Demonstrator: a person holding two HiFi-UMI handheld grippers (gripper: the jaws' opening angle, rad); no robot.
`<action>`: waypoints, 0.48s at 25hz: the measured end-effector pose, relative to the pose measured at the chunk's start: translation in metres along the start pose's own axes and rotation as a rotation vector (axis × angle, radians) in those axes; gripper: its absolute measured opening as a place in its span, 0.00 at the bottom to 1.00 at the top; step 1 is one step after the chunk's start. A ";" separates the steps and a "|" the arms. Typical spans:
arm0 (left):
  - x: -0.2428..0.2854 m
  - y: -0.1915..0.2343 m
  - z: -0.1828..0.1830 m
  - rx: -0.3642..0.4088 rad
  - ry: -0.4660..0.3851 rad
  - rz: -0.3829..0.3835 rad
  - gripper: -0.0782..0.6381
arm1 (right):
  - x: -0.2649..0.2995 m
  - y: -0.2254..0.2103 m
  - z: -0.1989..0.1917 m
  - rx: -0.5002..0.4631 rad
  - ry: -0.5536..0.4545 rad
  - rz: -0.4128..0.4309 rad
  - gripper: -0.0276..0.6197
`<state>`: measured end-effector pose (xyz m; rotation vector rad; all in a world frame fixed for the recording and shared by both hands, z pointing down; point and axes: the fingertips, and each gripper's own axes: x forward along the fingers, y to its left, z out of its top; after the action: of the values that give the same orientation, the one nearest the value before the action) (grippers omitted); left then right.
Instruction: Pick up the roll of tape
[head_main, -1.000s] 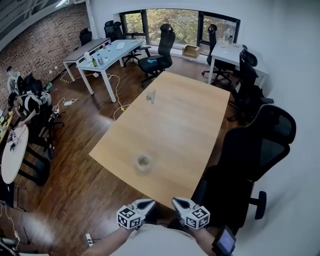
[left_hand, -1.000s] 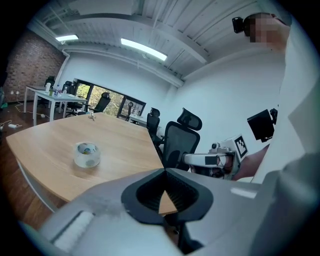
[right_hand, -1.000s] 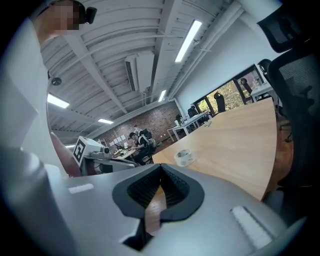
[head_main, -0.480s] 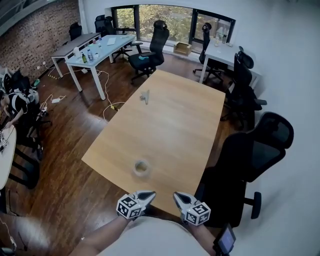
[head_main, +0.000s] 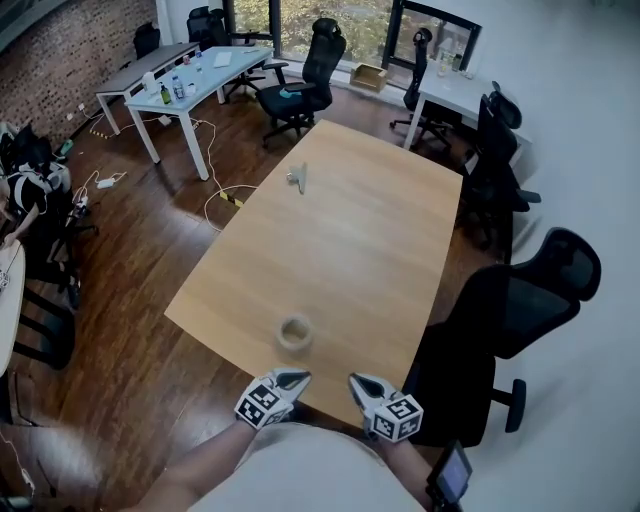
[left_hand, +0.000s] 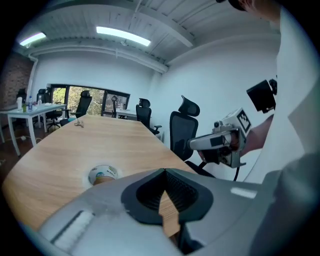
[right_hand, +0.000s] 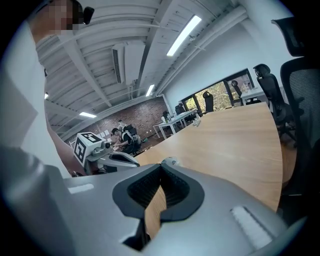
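Tape roll (head_main: 294, 334) on table (head_main: 370, 230); L tongs (head_main: 291, 379), R tongs (head_main: 359, 381) shut, abreast nearby.

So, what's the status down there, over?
Left gripper shut, empty. Right gripper shut, empty. Roll of tape flat on table, untouched, just ahead of left gripper. Nothing in between.

The room is lit brightly and evenly by daylight from the windows (head_main: 362, 22) and by ceiling strip lights (left_hand: 122, 36), which are blown out to white in both gripper views. A pale sheen is thrown on the wooden floor (head_main: 130, 300), and shadows are kept soft and faint. The roll of tape (head_main: 294, 333) is rendered slightly soft. Straight lines are bent by strong fisheye distortion in every view. The corners of the gripper views are vignetted to black, and their near foreground is left out of focus.
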<state>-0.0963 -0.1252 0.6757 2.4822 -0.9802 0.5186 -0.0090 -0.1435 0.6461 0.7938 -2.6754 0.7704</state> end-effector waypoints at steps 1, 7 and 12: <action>0.000 0.005 -0.007 0.032 0.026 0.008 0.12 | 0.005 0.001 0.000 -0.003 0.004 0.000 0.05; -0.001 0.026 -0.019 0.173 0.113 0.051 0.12 | 0.018 0.005 -0.002 -0.002 0.024 -0.013 0.05; -0.004 0.047 -0.031 0.239 0.212 0.029 0.18 | 0.027 0.012 -0.002 0.014 0.029 -0.036 0.05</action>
<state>-0.1379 -0.1391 0.7113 2.5532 -0.9163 0.9359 -0.0378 -0.1453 0.6523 0.8256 -2.6251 0.7872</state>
